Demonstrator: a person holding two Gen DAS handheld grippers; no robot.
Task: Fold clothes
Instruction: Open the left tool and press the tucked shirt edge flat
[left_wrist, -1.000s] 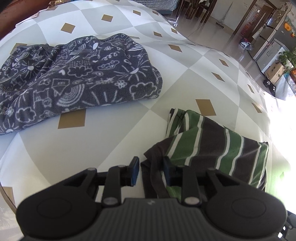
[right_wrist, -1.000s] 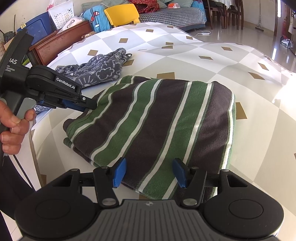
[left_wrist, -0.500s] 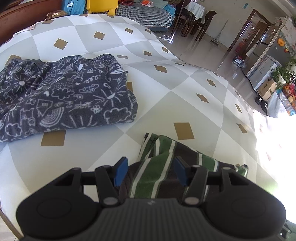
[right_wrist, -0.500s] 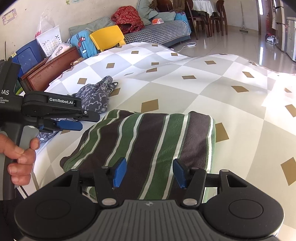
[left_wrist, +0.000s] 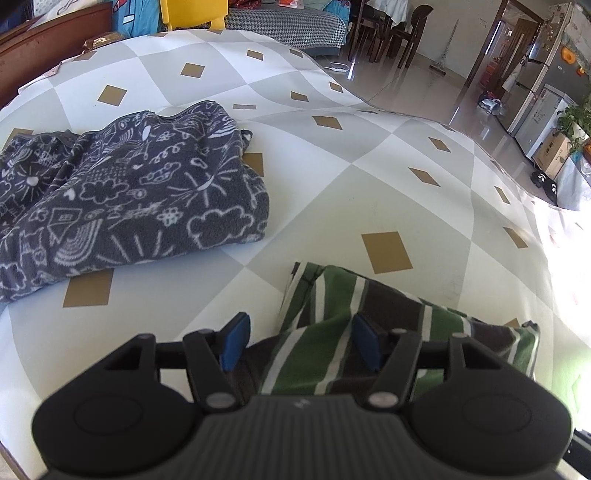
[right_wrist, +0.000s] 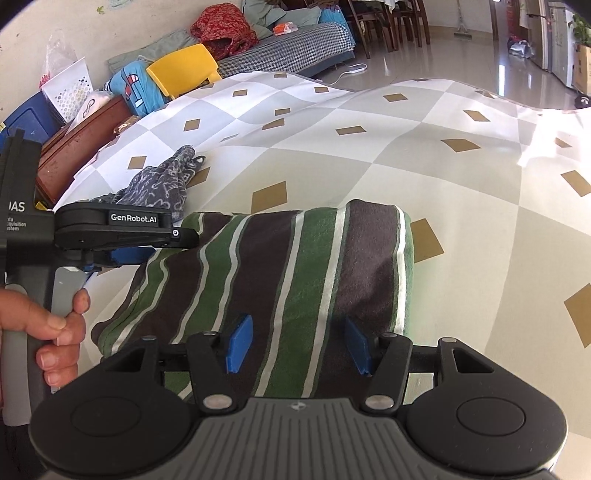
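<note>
Striped shirt (right_wrist: 295, 280) lies folded in a compact rectangle, near edge of table (left_wrist: 369, 177). Left gripper (left_wrist: 299, 341) and right gripper (right_wrist: 297, 343) both spread wide, holding nothing, hovering over it. Patterned fleece garment (left_wrist: 122, 199) far-left is loosely bunched (prob next to fold, needs spreading flat).

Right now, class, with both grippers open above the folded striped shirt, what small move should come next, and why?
Probably swing the left gripper over to the dark patterned garment. The striped shirt already lies as a compact folded block on the checked tablecloth, and neither the left nor the right gripper holds it. The patterned garment is still a rumpled heap.
</note>
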